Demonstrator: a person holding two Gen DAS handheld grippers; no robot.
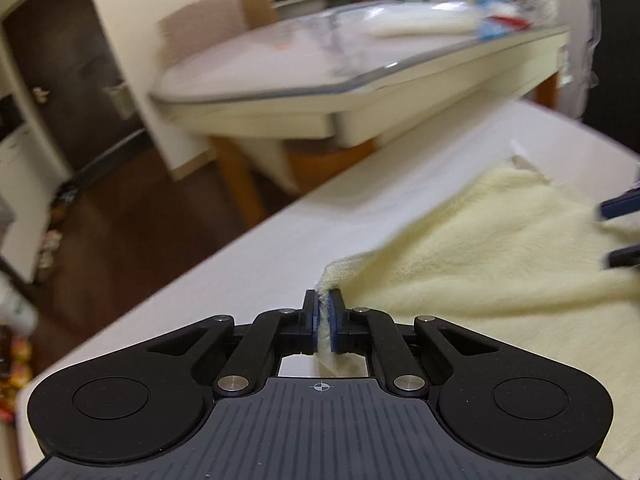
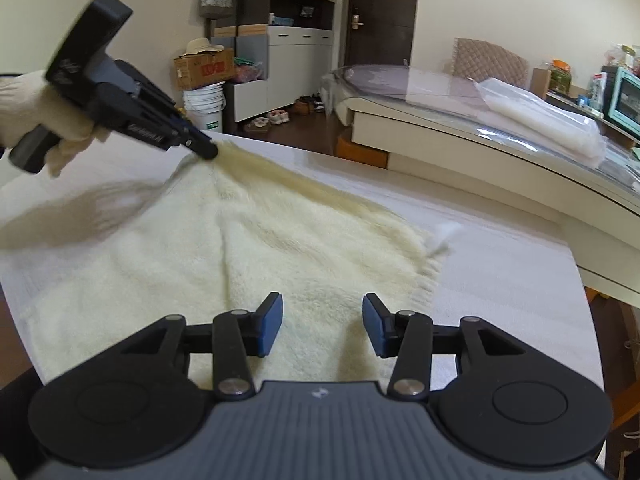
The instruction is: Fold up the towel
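A cream fluffy towel (image 1: pixel 480 248) (image 2: pixel 200 240) lies on a white table top (image 1: pixel 240 264) (image 2: pixel 500 280). My left gripper (image 1: pixel 325 300) is shut on one towel corner, with fabric pinched between its blue pads. In the right wrist view the left gripper (image 2: pixel 208 152) sits at the upper left, held by a gloved hand (image 2: pixel 36 112), and the towel edge rises to its tip. My right gripper (image 2: pixel 322 320) stands open just above the near part of the towel, nothing between its fingers. Its blue fingertips also show at the right edge of the left wrist view (image 1: pixel 620 232).
A beige glass-topped table (image 1: pixel 280 68) (image 2: pixel 440 112) stands just beyond the white one, with a clear bag of white cloth (image 2: pixel 540 120) on it. Dark wood floor (image 1: pixel 120 220) lies past the table edge. Boxes and buckets (image 2: pixel 204 92) stand by the far cabinets.
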